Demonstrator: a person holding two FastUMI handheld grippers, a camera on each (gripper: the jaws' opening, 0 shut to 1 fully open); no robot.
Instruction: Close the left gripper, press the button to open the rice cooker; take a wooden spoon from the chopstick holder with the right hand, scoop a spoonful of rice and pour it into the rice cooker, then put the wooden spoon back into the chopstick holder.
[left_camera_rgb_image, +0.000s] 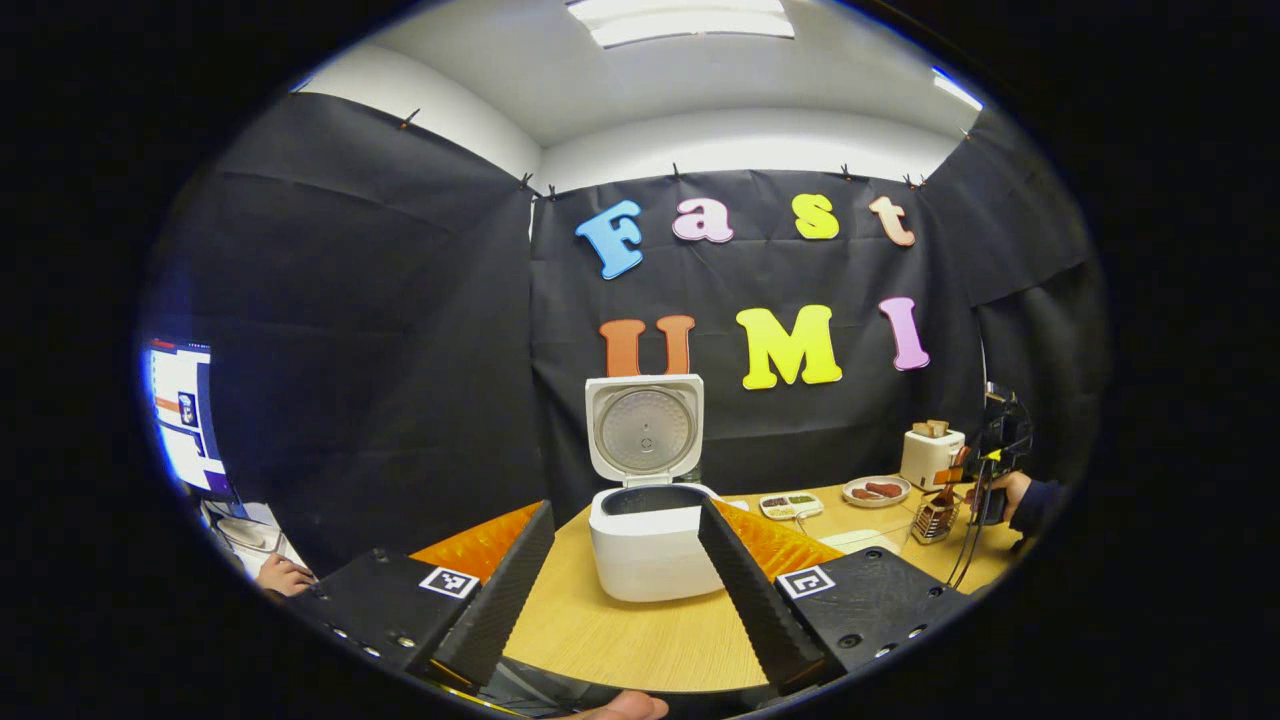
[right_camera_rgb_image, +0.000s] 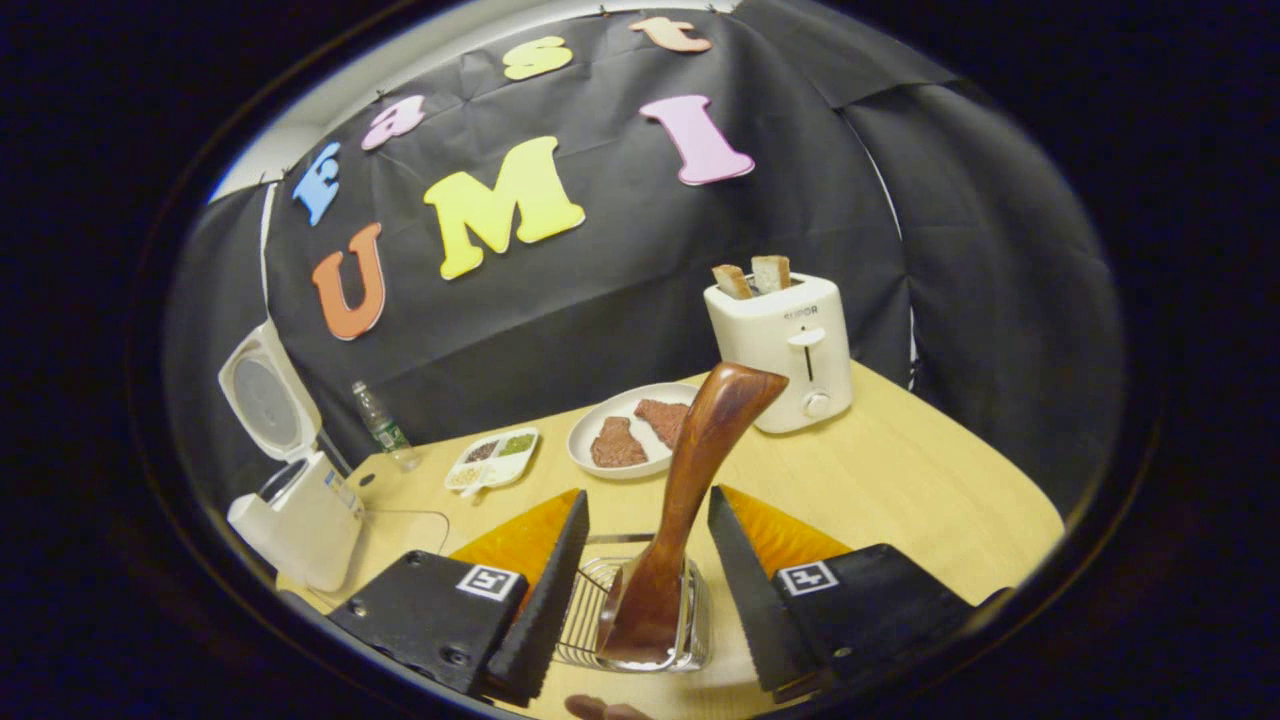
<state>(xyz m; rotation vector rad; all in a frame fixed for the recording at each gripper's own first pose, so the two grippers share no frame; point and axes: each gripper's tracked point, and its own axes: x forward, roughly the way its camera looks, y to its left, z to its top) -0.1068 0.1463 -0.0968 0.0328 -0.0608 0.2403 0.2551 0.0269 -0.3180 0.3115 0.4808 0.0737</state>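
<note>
The white rice cooker (left_camera_rgb_image: 650, 550) stands on the wooden table (left_camera_rgb_image: 640, 640) with its lid (left_camera_rgb_image: 644, 430) raised upright. My left gripper (left_camera_rgb_image: 625, 510) hovers open just in front of it, holding nothing. In the right gripper view the cooker (right_camera_rgb_image: 300, 520) sits far left. A dark wooden spoon (right_camera_rgb_image: 690, 490) stands bowl-down in the wire chopstick holder (right_camera_rgb_image: 640, 620). My right gripper (right_camera_rgb_image: 648, 495) is open, one finger on each side of the spoon without touching it. The left gripper view shows that gripper (left_camera_rgb_image: 990, 460) at far right, held in a hand.
A divided tray of grains (right_camera_rgb_image: 492, 458) lies beside a plate of meat (right_camera_rgb_image: 630, 432). A white toaster (right_camera_rgb_image: 785, 345) with bread stands at the back right, and a small bottle (right_camera_rgb_image: 385, 425) behind the cooker. A monitor (left_camera_rgb_image: 185, 415) is at far left.
</note>
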